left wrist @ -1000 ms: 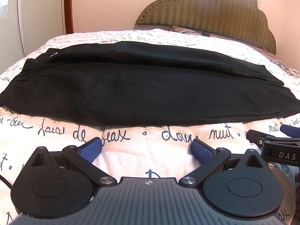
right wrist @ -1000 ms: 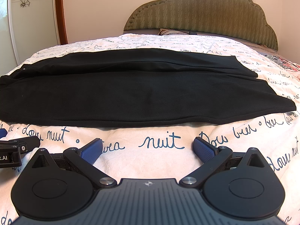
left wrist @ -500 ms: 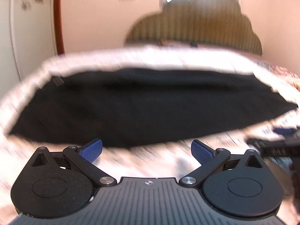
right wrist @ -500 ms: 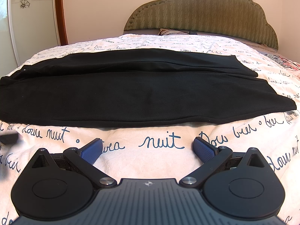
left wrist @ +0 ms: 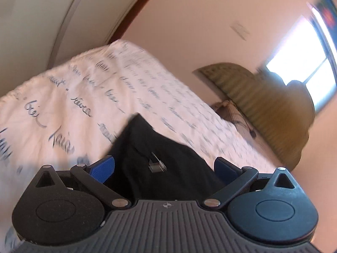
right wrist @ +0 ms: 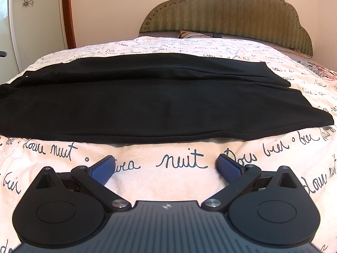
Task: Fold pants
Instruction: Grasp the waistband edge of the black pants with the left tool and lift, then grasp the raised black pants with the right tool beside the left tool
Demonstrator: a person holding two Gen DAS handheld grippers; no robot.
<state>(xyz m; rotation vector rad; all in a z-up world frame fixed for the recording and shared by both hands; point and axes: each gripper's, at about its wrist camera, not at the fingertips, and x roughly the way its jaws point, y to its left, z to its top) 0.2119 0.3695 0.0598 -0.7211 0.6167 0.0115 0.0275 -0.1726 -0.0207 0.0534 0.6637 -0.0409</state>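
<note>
Pants (right wrist: pixel 160 99) lie flat on bed (right wrist: pixel 189 42), long axis crosswise ahead of our right gripper (right wrist: pixel 165 166), jaws wide, empty. Our left gripper (left wrist: pixel 164 166), open too, has waist end between its fingers, nearer; we judge it grasps first.

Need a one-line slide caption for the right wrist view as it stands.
Right gripper, jaws open, hovers over the script-printed bedspread just short of the black pants laid flat across the bed.
</note>
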